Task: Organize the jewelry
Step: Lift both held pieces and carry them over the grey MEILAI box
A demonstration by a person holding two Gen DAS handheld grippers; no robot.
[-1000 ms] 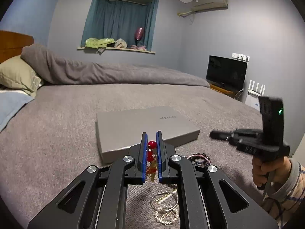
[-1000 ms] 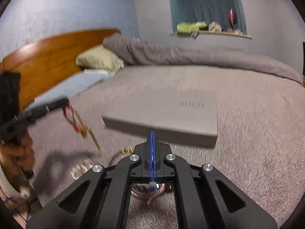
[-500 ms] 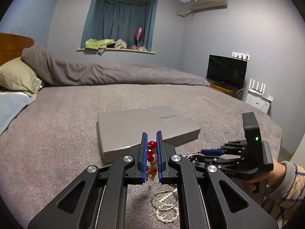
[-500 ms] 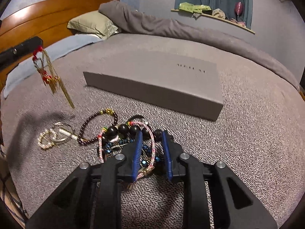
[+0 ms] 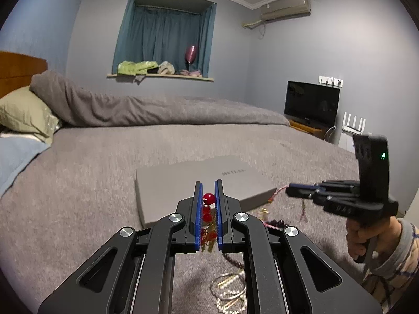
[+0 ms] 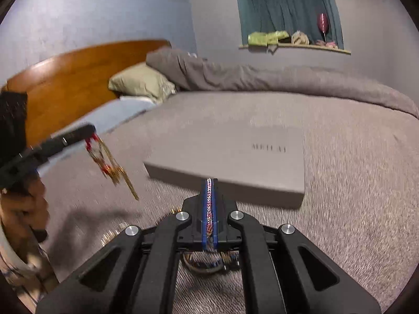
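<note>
My left gripper (image 5: pixel 208 183) is shut on a red-bead and gold tassel ornament (image 5: pixel 208 198), held above the bed; the ornament also hangs from it in the right wrist view (image 6: pixel 108 161). My right gripper (image 6: pixel 208 181) is shut on a pink braided bracelet (image 6: pixel 208 198), lifted above the bed; it shows at the right of the left wrist view (image 5: pixel 293 191). A closed flat grey box (image 5: pixel 199 183) lies on the bed ahead of both, also in the right wrist view (image 6: pixel 235 157). Loose jewelry stays on the blanket: a dark bead string (image 5: pixel 272 221) and pearl and gold hoops (image 5: pixel 230 287).
The grey blanket (image 5: pixel 104 178) covers the bed. A rolled duvet (image 5: pixel 146 110) and green pillow (image 5: pixel 23 112) lie at the back, by a wooden headboard (image 6: pixel 78 78). A TV (image 5: pixel 311 103) stands at the right wall.
My right gripper closed on the pink bracelet in the jewelry pile and lifted it up off the bed. My left gripper stays still, holding the red ornament.
</note>
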